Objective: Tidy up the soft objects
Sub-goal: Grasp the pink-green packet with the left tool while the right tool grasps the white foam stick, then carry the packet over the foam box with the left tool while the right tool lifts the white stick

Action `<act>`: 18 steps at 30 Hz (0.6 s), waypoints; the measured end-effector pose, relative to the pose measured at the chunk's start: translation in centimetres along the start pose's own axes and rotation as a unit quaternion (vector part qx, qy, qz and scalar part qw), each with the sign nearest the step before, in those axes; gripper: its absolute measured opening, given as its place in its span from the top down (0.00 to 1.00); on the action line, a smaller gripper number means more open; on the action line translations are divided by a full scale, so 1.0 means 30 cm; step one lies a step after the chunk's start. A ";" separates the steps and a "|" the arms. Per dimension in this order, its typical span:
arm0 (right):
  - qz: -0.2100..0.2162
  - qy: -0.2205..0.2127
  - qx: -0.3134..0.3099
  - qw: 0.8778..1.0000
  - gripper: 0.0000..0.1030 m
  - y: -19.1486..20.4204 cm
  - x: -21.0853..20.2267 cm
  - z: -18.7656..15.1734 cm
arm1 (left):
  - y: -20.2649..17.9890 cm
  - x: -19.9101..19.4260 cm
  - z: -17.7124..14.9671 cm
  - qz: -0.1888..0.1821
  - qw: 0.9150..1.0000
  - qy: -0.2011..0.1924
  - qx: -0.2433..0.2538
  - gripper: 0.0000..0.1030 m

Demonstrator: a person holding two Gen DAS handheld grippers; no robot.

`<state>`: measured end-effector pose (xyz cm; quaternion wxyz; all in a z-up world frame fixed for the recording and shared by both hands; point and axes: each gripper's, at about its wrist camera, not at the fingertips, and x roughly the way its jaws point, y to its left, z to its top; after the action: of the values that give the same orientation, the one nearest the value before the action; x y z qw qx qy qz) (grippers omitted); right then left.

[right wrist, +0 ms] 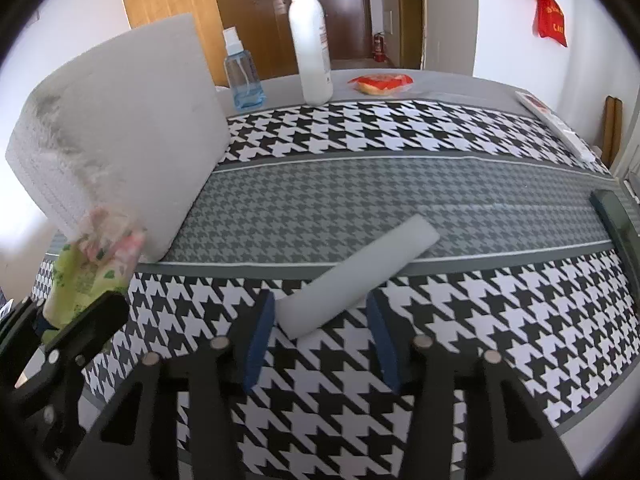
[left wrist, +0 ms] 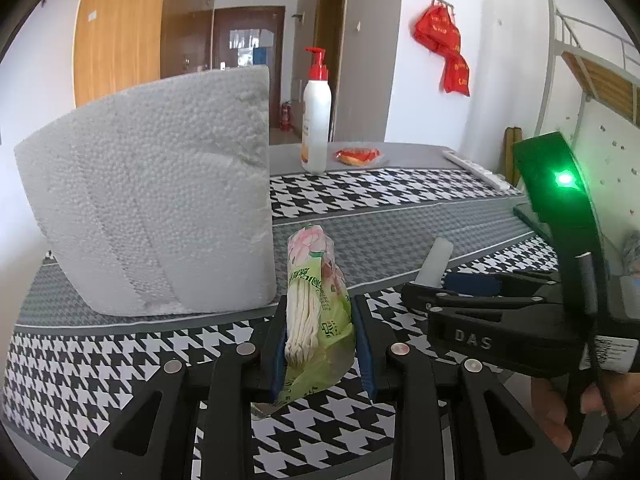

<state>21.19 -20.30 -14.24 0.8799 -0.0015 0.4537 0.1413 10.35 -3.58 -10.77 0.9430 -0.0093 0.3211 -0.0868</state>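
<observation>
Your left gripper (left wrist: pixel 320 340): jaws clamped on the green tissue pack (left wrist: pixel 318 320), big foam block (left wrist: pixel 160 200) just ahead-left | your right gripper (right wrist: pixel 320 336): jaws open around the small foam strip (right wrist: pixel 356 268), strip angled ahead-right on the surface (right wrist: pixel 400 208).

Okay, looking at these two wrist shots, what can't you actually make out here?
- Spray bottle: hidden behind the foam block in the left wrist view.
- Tissue pack in the left claw: blurred at the right wrist view's left edge; print unreadable.
- Foam strip: whether the right claw touches it is unclear; jaws stand apart.
- Pump bottle label: too small.
</observation>
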 end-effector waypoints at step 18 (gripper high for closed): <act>-0.017 -0.032 -0.013 0.999 0.97 -0.050 -0.100 -0.007 | -0.020 -0.019 -0.005 -0.016 1.000 -0.004 0.006 0.70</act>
<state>19.76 -22.50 -12.15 0.8962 -0.0157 0.4233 0.1319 9.71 -4.08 -10.51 0.9429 -0.0093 0.3165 -0.1034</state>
